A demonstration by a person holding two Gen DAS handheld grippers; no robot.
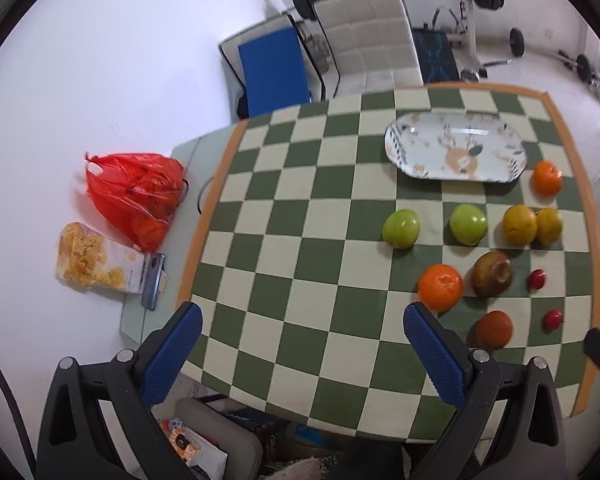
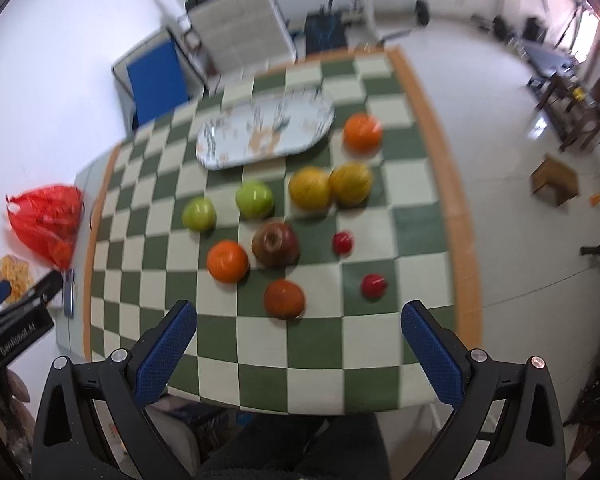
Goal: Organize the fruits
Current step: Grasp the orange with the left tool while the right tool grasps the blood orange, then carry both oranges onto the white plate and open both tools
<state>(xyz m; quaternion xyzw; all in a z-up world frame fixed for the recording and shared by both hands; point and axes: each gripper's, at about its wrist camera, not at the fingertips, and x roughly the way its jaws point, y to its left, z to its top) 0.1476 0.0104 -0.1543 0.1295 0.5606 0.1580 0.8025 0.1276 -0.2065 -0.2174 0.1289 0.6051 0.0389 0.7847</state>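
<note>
Both grippers, left [image 1: 302, 350] and right [image 2: 300, 348], are spread wide with nothing in them, hovering over the near edge of the checkered tablecloth [image 1: 284, 216]. Fruits sit loose on the cloth: green apples [image 1: 401, 228], oranges [image 1: 440, 287], small red ones [image 2: 374, 285]. The oval plate [image 1: 454, 148] lies just beyond them.

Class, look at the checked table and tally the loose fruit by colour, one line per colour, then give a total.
Green: 2
Yellow: 2
Orange: 3
Brownish red apple: 1
Small red: 2
Total: 10, none on the plate yet.
</note>
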